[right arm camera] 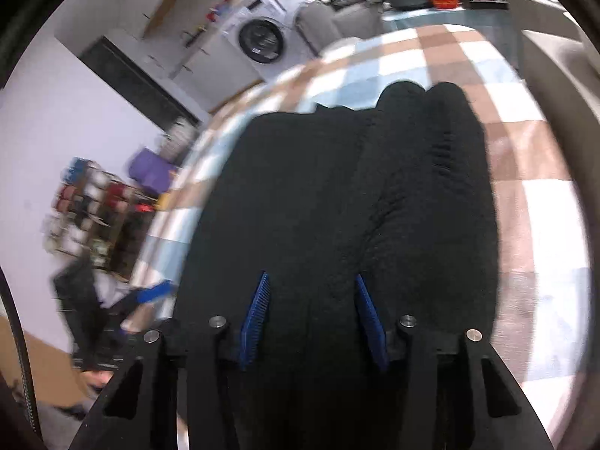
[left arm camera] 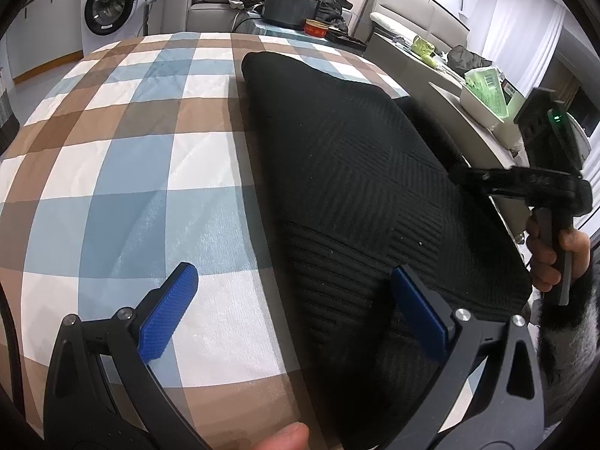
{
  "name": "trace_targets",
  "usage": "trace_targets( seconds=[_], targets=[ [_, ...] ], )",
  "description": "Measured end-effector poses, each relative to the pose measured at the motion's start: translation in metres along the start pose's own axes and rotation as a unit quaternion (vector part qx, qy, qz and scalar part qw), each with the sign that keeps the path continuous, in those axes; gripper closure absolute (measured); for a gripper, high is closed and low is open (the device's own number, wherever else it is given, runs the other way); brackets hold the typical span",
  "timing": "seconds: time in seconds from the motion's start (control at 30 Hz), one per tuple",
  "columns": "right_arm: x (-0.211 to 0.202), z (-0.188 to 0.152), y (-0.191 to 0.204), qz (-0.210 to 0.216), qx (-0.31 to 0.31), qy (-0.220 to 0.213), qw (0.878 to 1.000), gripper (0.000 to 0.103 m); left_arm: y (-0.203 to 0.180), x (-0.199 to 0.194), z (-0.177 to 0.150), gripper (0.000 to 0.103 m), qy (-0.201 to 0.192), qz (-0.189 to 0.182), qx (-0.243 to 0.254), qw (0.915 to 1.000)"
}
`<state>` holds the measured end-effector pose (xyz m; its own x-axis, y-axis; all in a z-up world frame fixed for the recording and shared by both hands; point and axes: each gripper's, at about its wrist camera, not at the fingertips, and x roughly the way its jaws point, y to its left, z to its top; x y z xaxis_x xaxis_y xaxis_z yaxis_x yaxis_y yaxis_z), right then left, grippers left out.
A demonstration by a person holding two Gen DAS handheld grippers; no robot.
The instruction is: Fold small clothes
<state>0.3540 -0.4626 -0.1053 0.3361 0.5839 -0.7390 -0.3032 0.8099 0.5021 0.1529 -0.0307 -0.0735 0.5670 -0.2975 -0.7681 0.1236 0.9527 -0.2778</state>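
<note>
A black ribbed knit garment (left arm camera: 356,187) lies flat on the checked blue, brown and white cloth (left arm camera: 131,150). My left gripper (left arm camera: 296,300) is open, its blue pads (left arm camera: 168,311) spread wide over the garment's near left edge, nothing between them. My right gripper (left arm camera: 472,178) reaches in from the right at the garment's right edge. In the blurred right wrist view, its jaws (right arm camera: 313,318) are partly open with the black garment (right arm camera: 337,187) lying between the blue pads (right arm camera: 257,315); I cannot tell whether they grip it.
A washing machine (left arm camera: 108,3) and grey sofa with clothes (left arm camera: 210,11) stand behind. A black box (left arm camera: 288,7) and red tin (left arm camera: 315,28) sit at the far edge. A side table with green packets (left arm camera: 483,90) is at the right.
</note>
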Motion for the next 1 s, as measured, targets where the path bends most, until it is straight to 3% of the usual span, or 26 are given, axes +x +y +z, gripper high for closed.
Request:
trace_targets(
  seconds=[0.13,0.17,0.23,0.27,0.3,0.47,0.63,0.77,0.87,1.0],
  targets=[
    [0.001,0.001,0.001,-0.021,0.006,-0.005,1.0,0.059,0.0,-0.001,-0.001,0.001,0.0,-0.001,0.0,1.0],
    [0.002,0.001,0.003,-0.029,0.003,-0.008,1.0,0.067,0.001,-0.002,-0.001,0.001,0.0,0.0,0.0,1.0],
    [0.003,0.001,0.001,-0.025,0.006,-0.009,1.0,0.076,0.001,-0.003,-0.001,0.001,-0.002,0.0,-0.001,1.0],
    [0.001,0.001,0.001,-0.021,0.006,-0.017,1.0,0.089,0.002,-0.003,-0.001,0.001,-0.003,0.0,-0.002,1.0],
    [-0.002,0.001,0.0,-0.028,0.004,-0.027,0.999,0.095,0.003,-0.004,-0.001,0.001,-0.004,0.001,-0.004,1.0],
    [-0.01,-0.002,0.018,-0.109,-0.04,-0.062,0.991,0.097,0.003,-0.009,0.003,0.001,-0.008,-0.001,-0.007,0.9999],
    [-0.053,-0.003,0.051,-0.13,-0.092,-0.121,0.98,0.097,-0.007,-0.022,0.008,0.001,-0.024,0.0,0.003,0.9997],
    [-0.048,-0.01,0.023,-0.177,-0.059,-0.111,0.976,0.097,-0.014,-0.02,0.01,0.001,-0.023,-0.002,0.008,0.9997],
    [-0.023,-0.011,-0.008,-0.145,-0.025,-0.069,0.987,0.096,-0.021,-0.014,0.008,0.001,-0.013,-0.004,0.013,0.9998],
    [-0.025,-0.013,-0.028,-0.127,0.013,-0.061,0.99,0.091,-0.028,-0.012,0.005,0.001,-0.01,-0.001,0.022,0.9997]
  ],
)
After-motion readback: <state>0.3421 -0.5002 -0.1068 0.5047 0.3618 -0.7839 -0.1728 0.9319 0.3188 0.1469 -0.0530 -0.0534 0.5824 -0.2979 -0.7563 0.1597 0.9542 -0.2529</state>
